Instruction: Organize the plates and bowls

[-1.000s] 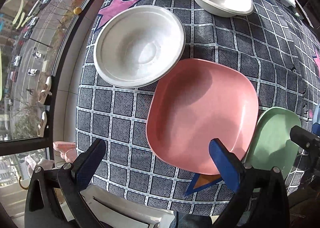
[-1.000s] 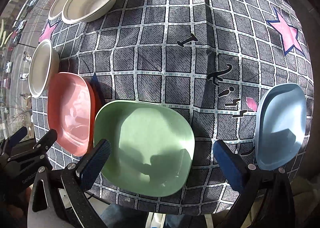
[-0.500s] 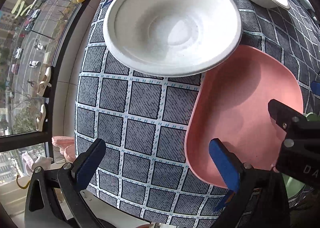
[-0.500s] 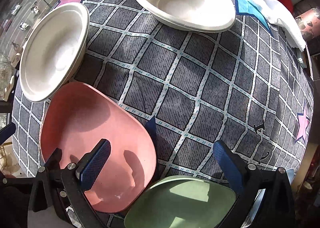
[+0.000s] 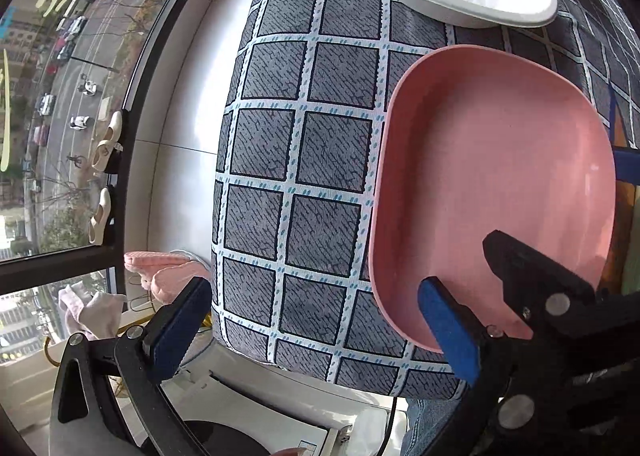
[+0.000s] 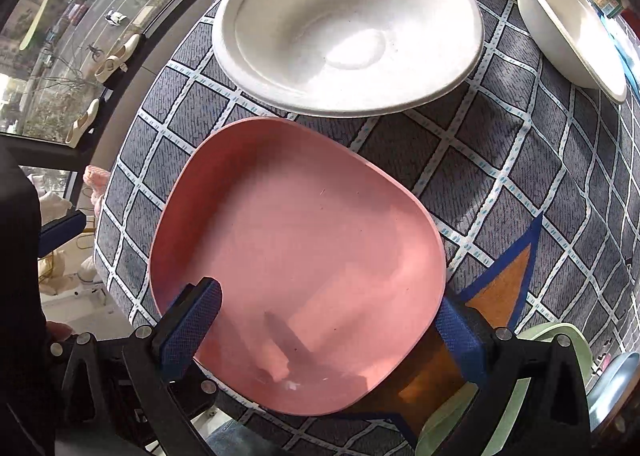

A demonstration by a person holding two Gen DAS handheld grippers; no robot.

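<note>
L tool [image 5: 316, 330] jaws wide apart, holding nothing, at tabletop [image 5: 304, 159] edge, pink plate [image 6: 296, 256] lying near front edge, R tool [image 6: 324, 326] spread wide astride its near rim, white bowl [image 6: 348, 21] just behind.

**Surfaces as I see them**

I read the pink plate [image 6: 296, 256] as smooth plastic with a soft sheen. The white bowl [image 6: 348, 23] looks like matt, slightly grainy moulded pulp. The tablecloth [image 5: 304, 159] is woven cloth. My right gripper [image 6: 320, 332] has knurled blue rubbery pads [image 6: 192, 324].
</note>
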